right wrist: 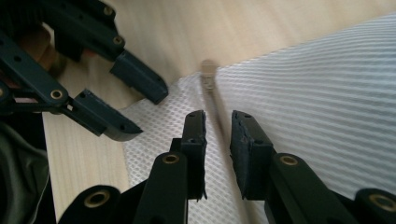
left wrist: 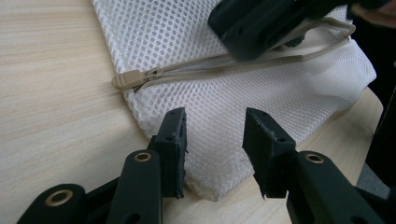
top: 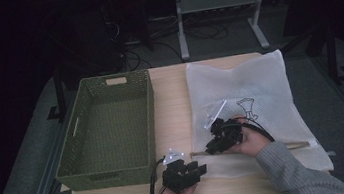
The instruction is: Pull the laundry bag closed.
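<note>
White mesh laundry bag (top: 255, 96) with beige zipper (left wrist: 233, 65), flat along the table's (top: 170, 102) right edge. Right gripper (right wrist: 218, 122) over the zipper line, jaws narrowly parted, nothing pinched. Left gripper (left wrist: 215, 126) at the bag's near-left corner, open.

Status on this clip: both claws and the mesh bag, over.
Left claw open at the mesh bag's near corner. Right claw open, straddling the zipper, nothing pinched. Zipper pull at the bag's end. Green basket alongside, clear of both.
</note>
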